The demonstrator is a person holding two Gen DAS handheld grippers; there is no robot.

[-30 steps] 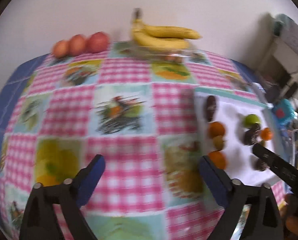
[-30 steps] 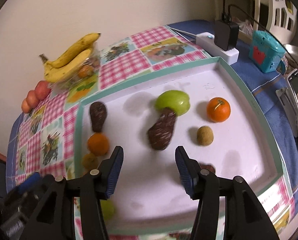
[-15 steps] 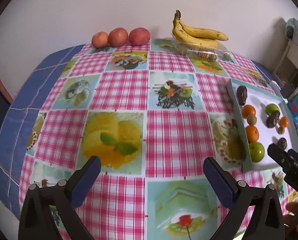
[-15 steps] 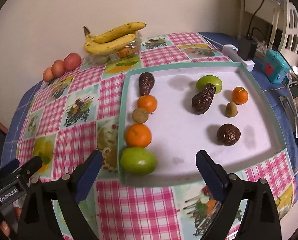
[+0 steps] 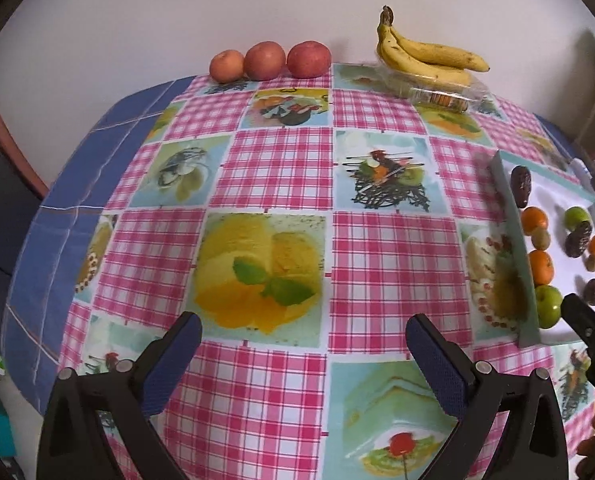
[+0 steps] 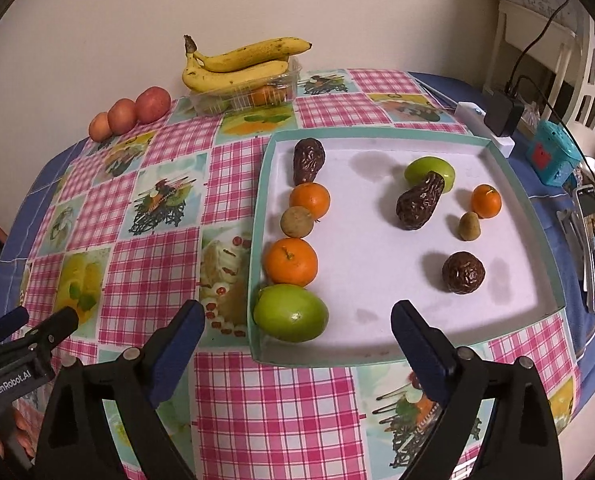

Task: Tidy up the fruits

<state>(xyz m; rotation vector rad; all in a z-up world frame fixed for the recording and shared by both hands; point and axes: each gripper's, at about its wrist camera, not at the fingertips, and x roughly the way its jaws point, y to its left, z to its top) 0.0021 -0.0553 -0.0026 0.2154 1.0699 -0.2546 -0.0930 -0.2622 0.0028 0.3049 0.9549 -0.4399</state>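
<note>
- The left claw (image 5: 303, 354) is spread wide and holds nothing; it hangs over the checked cloth near the worktop's (image 5: 281, 168) front edge.
- The right claw (image 6: 297, 334) is likewise spread wide and empty, above the front rim of the tray (image 6: 509, 168), which sits toward the worktop's right side.
- Along the tray's left wall, back to front, runs a row: a dark wrinkled fruit (image 6: 307, 160), an orange (image 6: 310, 200), a small brownish fruit (image 6: 296, 222), a second orange (image 6: 291, 261), and a green apple (image 6: 291, 312) at the front-left corner.
- Scattered on the tray's right half: another green apple (image 6: 427, 168) with a dark oblong fruit (image 6: 420, 201) leaning against it, a small orange (image 6: 486, 201), a small brownish fruit just beside it, and a round dark fruit (image 6: 463, 272) nearer the front.
- At the worktop's back edge stand three reddish fruits (image 5: 271, 60) in a line and bananas (image 5: 429, 56) atop a clear container (image 6: 249, 94).
</note>
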